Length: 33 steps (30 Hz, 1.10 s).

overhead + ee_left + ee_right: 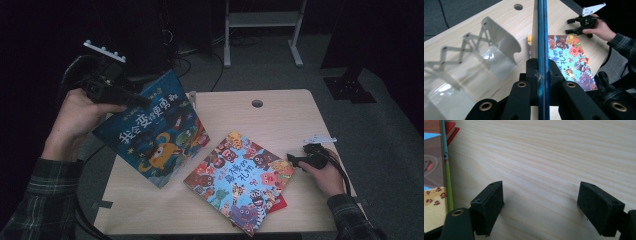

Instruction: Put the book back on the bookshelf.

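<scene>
Blue book (152,132) is clamped by its edge in left gripper (112,92), held tilted above table (280,107), beside white expanding rack (499,42). Probably being carried to rack; next it's to be stood upright btwn plates. Right gripper (300,161) rests jaws apart, empty, beside colourful book (240,180).

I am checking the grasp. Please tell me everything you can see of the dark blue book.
The dark blue book is a thin picture book with white characters and an orange cartoon creature on its cover. The left gripper is shut on one edge and holds it tilted above the table's left part. In the left gripper view it appears edge-on between the jaws. Nothing else visibly touches it.
</scene>
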Available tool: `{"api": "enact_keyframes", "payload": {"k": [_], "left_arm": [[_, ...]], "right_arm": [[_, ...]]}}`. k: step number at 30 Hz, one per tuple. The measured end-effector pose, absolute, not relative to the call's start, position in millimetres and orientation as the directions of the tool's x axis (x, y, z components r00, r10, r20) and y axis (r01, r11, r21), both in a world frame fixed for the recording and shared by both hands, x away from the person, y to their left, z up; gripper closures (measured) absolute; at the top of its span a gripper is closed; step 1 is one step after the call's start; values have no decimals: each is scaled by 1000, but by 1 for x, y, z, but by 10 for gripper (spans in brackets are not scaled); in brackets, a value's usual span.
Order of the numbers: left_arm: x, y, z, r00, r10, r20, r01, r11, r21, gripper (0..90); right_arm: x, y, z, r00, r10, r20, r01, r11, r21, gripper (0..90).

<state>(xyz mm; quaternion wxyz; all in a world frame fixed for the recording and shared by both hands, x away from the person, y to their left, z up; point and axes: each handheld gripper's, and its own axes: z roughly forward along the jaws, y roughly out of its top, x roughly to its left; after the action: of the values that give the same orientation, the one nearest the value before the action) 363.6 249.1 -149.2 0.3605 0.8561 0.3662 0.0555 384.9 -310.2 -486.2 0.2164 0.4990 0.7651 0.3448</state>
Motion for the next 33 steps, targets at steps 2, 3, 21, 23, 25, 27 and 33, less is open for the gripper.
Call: {"api": "enact_keyframes", "payload": {"k": [2,3,21,23,25,27,33], "left_arm": [[362,258,-149,715,679,-168,593,-461,660,829],[361,262,-149,709,685,-168,598,-458,658,829],[342,340,-158,578,793,-190,674,-333,660,828],[340,349,-159,560,807,-189,679,-316,663,829],[338,357,-161,541,819,-190,685,-297,666,828],[336,365,-163,524,829,-193,692,-284,663,829],[332,384,-170,474,857,-201,719,-245,651,829]], "right_arm": [[385,-310,-486,-408,913,13,614,264,744,197],[385,-310,-486,-408,913,13,614,264,744,197],[385,-310,-486,-406,914,14,615,262,744,194],[385,-310,-486,-406,914,14,615,262,744,194],[385,-310,-486,-405,914,14,615,262,744,194],[385,-310,-486,-405,914,14,616,262,743,194],[385,-310,-486,-403,915,15,617,260,743,193]]}}
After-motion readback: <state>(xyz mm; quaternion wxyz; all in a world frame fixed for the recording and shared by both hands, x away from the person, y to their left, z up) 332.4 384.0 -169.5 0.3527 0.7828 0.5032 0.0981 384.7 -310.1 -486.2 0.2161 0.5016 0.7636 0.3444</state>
